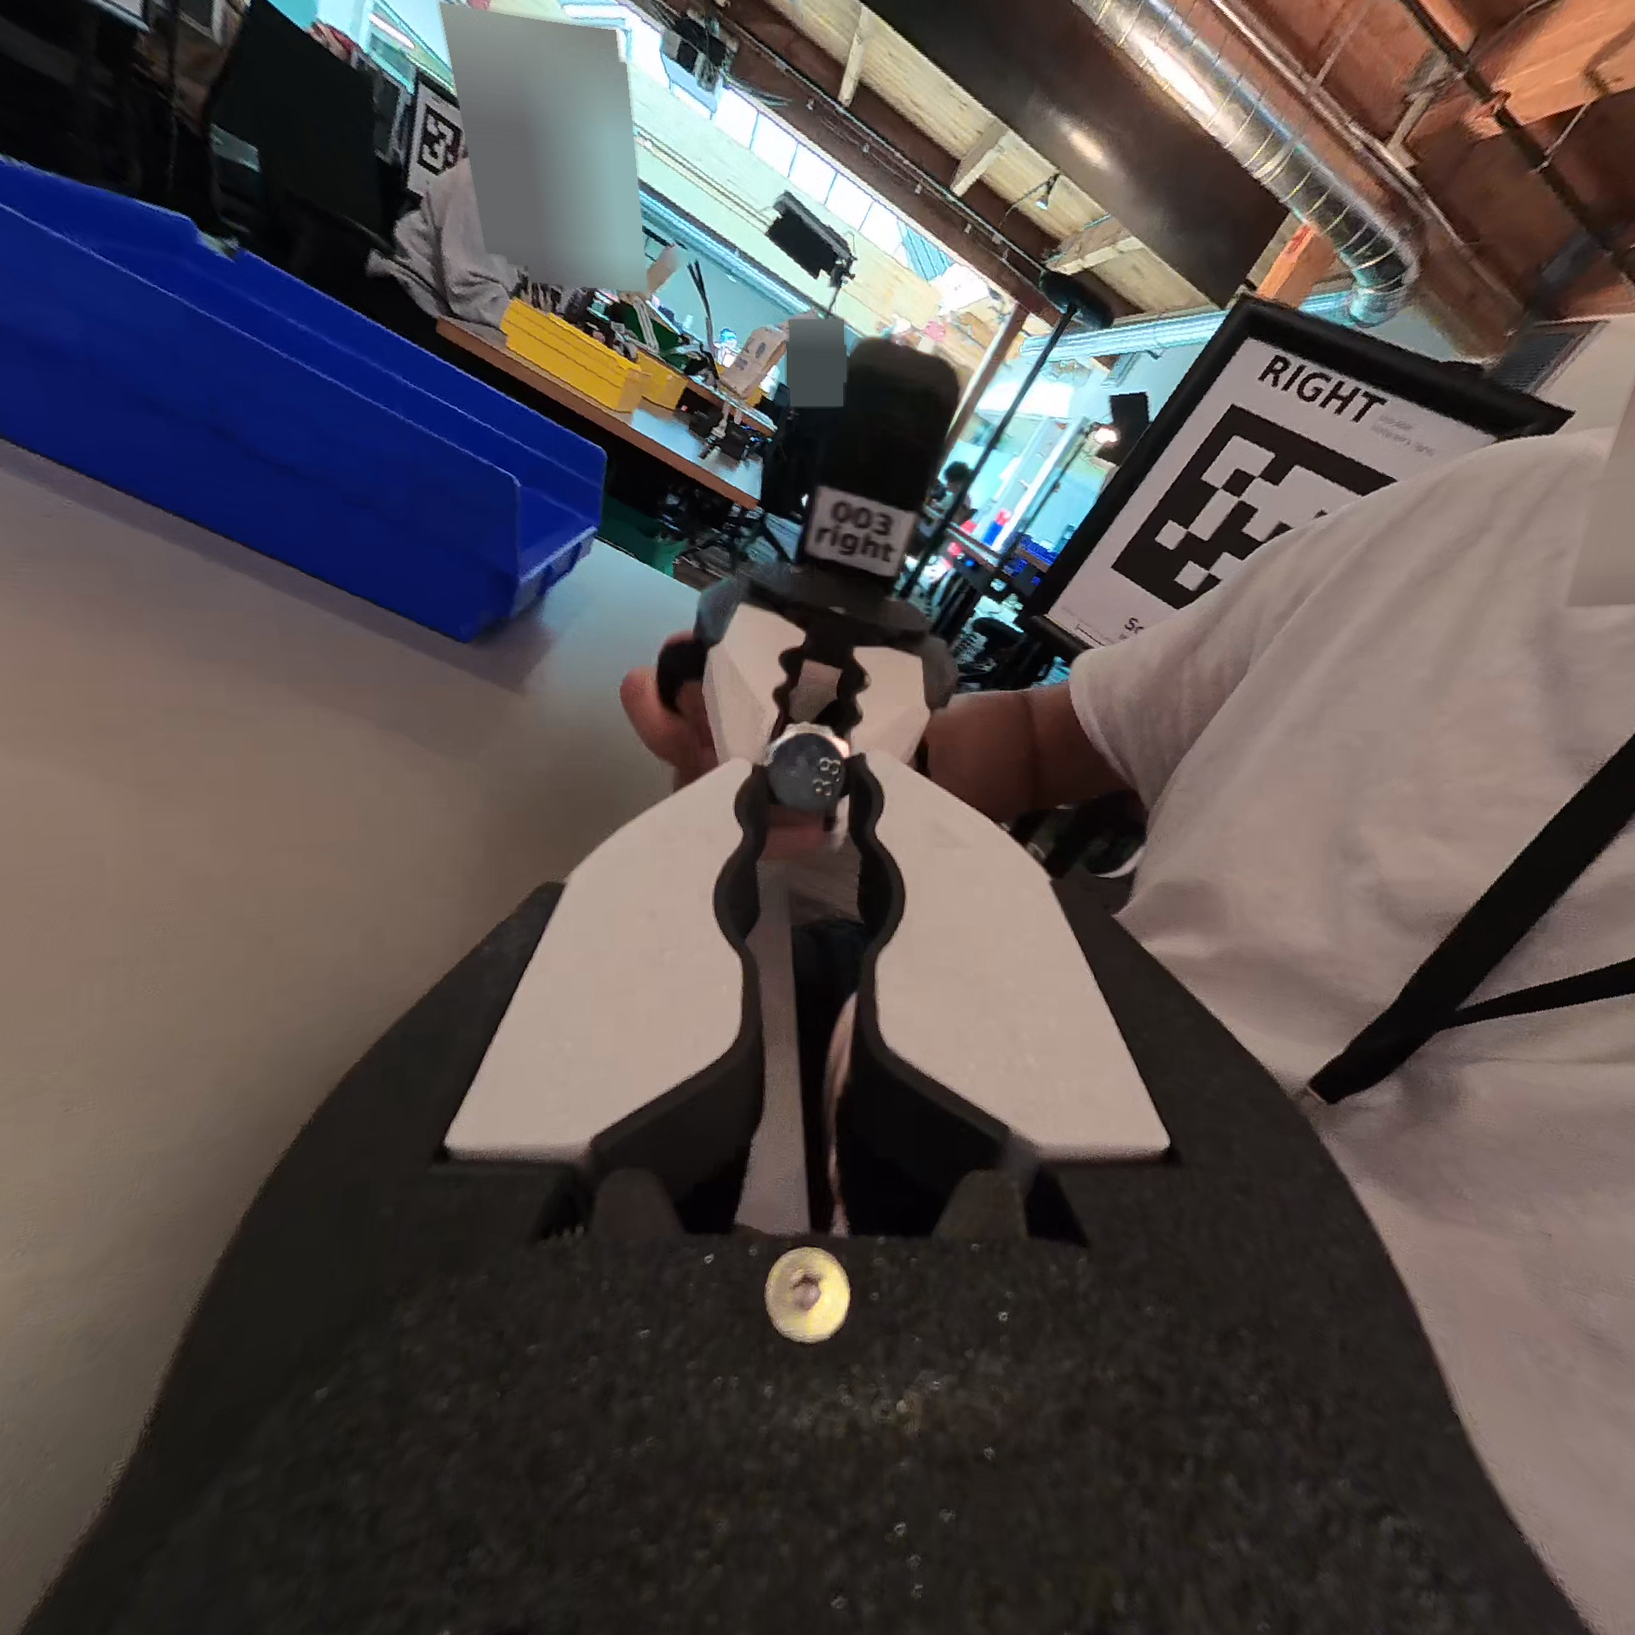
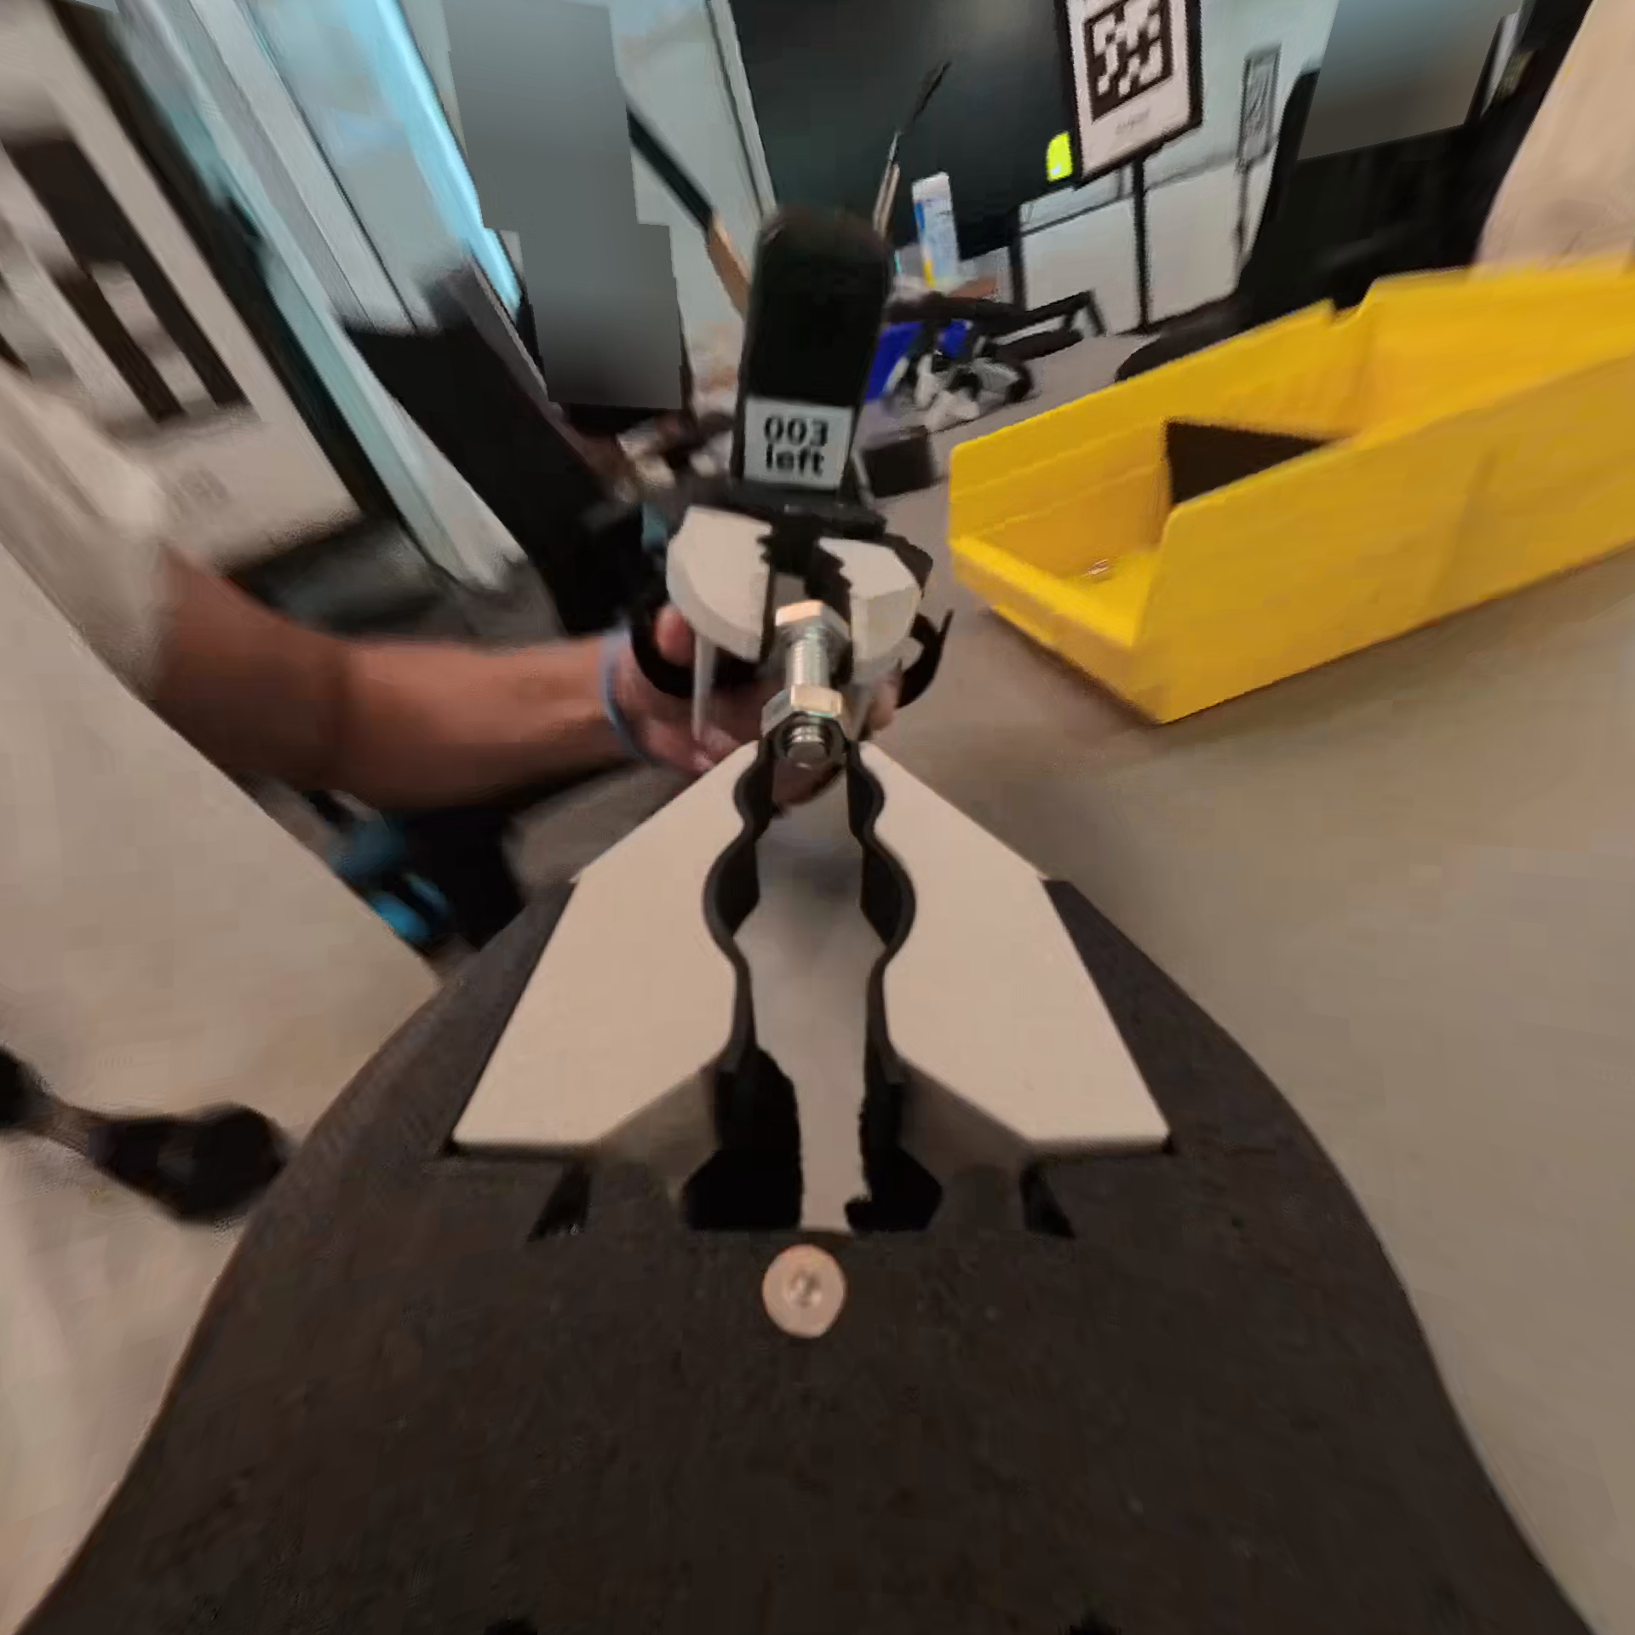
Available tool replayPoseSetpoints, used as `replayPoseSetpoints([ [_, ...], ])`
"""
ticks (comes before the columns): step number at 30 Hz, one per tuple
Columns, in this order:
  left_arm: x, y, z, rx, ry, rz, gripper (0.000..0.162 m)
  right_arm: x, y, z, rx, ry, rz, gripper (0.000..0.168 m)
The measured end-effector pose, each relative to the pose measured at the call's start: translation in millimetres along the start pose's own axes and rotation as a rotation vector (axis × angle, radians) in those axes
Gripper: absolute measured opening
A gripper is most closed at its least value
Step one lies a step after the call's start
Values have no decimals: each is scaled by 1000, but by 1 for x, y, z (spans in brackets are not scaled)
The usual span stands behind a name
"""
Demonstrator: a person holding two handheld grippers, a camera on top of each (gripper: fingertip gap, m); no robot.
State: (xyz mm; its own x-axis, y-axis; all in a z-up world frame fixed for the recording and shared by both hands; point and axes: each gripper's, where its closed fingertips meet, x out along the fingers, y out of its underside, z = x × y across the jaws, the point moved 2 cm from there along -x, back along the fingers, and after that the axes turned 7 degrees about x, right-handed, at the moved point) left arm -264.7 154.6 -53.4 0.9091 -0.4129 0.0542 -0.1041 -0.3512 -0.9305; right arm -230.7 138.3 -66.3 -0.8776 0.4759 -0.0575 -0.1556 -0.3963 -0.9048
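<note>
Left claw (image 1: 807, 787) clamps the hex head of a threaded steel bolt (image 2: 805, 659). Right claw (image 2: 805, 752) pinches its tip beside a hex nut (image 2: 803, 705), above the bench (image 2: 1239, 885); a yellow plastic bin (image 2: 1283, 566) sits far right.

Wooden ceiling beams (image 1: 894, 62), silver duct (image 1: 1283, 150) (shiny), grey tabletop (image 2: 1239, 929)
</note>
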Motion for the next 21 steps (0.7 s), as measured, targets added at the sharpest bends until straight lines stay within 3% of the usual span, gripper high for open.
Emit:
replayPoseSetpoints([
  [4, -3, 0, 7, 48, -69, 14, 17, 3, -4, -7, 631, -261, -77, 14],
  [5, -3, 0, 9, 44, -80, 14, 17, 4, -4, -8, 709, -296, -86, 15],
  [7, -4, -2, 11, 24, -88, -3, 17, 4, -3, -11, 681, -269, -103, 16],
  [10, -9, -8, 13, -22, -79, -59, 17, 6, -1, -10, 349, -108, -55, 33],
  [13, -13, -11, 16, -80, -61, -101, 17, 5, 5, -15, -194, 150, 41, 45],
  [16, -15, -11, 19, -130, -48, -118, 17, -4, 3, -22, -793, 420, 89, 45],
  [18, -14, -9, 20, -152, -41, -111, 17, -8, 3, -16, -1141, 500, 88, 42],
  [21, -9, -3, 19, -166, -33, -75, 17, -10, -1, -7, -1416, 574, 70, 37],
])
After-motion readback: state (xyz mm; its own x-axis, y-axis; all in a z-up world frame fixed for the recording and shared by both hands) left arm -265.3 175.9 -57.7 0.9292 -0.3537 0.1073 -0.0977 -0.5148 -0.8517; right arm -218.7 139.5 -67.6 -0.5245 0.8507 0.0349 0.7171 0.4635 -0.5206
